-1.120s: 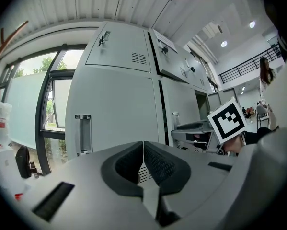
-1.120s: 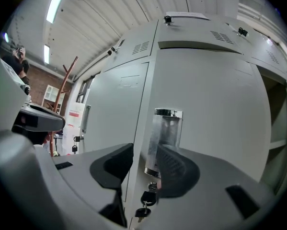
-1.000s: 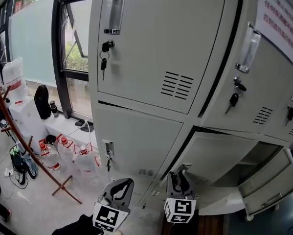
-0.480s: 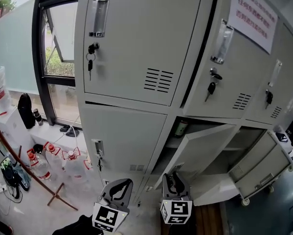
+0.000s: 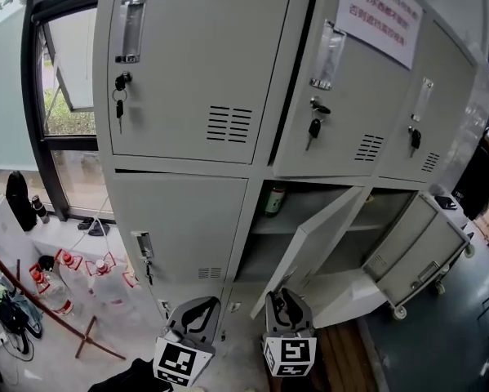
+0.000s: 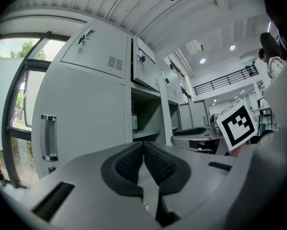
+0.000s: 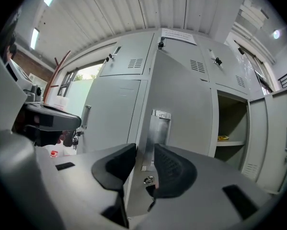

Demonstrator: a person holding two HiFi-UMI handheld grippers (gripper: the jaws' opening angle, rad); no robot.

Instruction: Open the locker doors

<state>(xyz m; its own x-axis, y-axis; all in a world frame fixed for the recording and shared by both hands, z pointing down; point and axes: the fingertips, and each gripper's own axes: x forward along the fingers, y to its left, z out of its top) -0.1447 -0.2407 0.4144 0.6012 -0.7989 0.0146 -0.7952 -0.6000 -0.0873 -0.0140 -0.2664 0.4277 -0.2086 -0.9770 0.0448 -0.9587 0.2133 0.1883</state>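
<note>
A grey bank of lockers (image 5: 252, 72) fills the head view. The lower middle door (image 5: 309, 243) stands swung out, and the lower right door (image 5: 415, 251) hangs wide open. The lower left door (image 5: 187, 219) is closed, its handle (image 6: 48, 137) showing in the left gripper view. My right gripper (image 5: 286, 299) is at the middle door's free edge. That edge and its latch plate (image 7: 157, 128) show in the gap of the right gripper (image 7: 144, 150), whose jaws have just been closing. The pads do not visibly press on it. My left gripper (image 5: 197, 310) is shut and empty (image 6: 143, 147), low before the left door.
Keys hang in the upper doors' locks (image 5: 120, 88) (image 5: 313, 125). A bottle (image 5: 270, 198) stands on the shelf of the opened compartment. Water jugs (image 5: 89, 280) and a red stand leg (image 5: 40, 300) are on the floor at left, below a window (image 5: 64, 96).
The lower middle door has swung from barely ajar to well open. My right gripper has travelled along with its edge, and the left gripper has shifted slightly.
</note>
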